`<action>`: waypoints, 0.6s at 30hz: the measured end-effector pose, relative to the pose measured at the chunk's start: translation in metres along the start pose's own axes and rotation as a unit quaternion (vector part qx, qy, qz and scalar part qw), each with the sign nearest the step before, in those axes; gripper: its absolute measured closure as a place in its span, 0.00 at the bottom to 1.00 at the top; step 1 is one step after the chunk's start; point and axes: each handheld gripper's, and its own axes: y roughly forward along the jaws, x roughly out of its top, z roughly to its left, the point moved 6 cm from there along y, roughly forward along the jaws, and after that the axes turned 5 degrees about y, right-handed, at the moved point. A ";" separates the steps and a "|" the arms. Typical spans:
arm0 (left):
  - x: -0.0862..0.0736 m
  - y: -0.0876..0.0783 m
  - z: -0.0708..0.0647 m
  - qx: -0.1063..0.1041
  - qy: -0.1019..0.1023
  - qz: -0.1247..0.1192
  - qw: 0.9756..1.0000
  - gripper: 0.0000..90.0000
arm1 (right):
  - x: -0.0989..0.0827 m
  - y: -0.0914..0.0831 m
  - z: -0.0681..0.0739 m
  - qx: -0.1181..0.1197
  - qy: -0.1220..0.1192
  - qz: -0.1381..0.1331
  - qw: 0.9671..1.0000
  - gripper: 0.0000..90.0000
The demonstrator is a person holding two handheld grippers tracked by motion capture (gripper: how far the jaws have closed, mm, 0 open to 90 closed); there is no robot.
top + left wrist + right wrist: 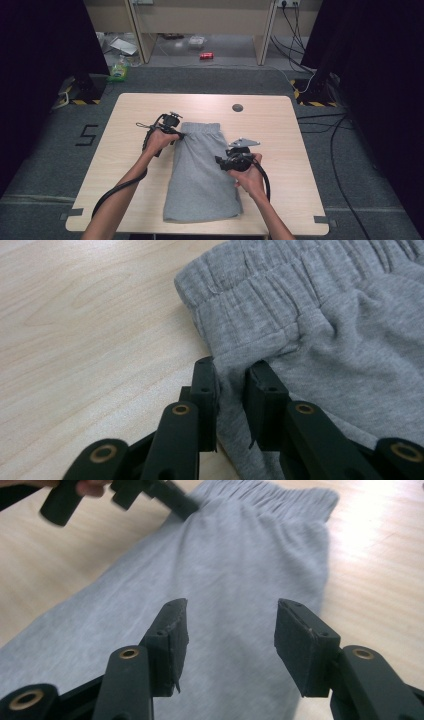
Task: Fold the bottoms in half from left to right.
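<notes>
Grey shorts [200, 170] lie folded lengthwise on the wooden table [280, 130], waistband at the far end. My left gripper [181, 135] sits at their left edge just below the waistband. In the left gripper view it [232, 367] is shut on a pinched ridge of the grey fabric [340, 330]. My right gripper [220, 161] hovers over the right half of the shorts, pointing left. In the right gripper view its jaws [231, 615] stand open with nothing between them, the cloth [235, 555] lying below. The left gripper [185, 507] shows at the top there.
A dark round hole [237, 107] is set in the table behind the shorts. On the floor beyond are a green bottle [119, 70], a red can [206, 55] and cables [320, 125] to the right. Bare wood flanks the shorts.
</notes>
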 end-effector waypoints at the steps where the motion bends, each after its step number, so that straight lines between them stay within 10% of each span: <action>1: 0.000 0.000 0.000 0.000 0.000 0.000 1.000 0.83 | 0.002 0.001 -0.002 -0.003 0.002 0.000 1.000 0.53; 18: 0.000 0.000 0.000 0.002 0.000 0.002 1.000 0.83 | 0.030 0.024 -0.026 -0.021 0.020 -0.002 1.000 0.52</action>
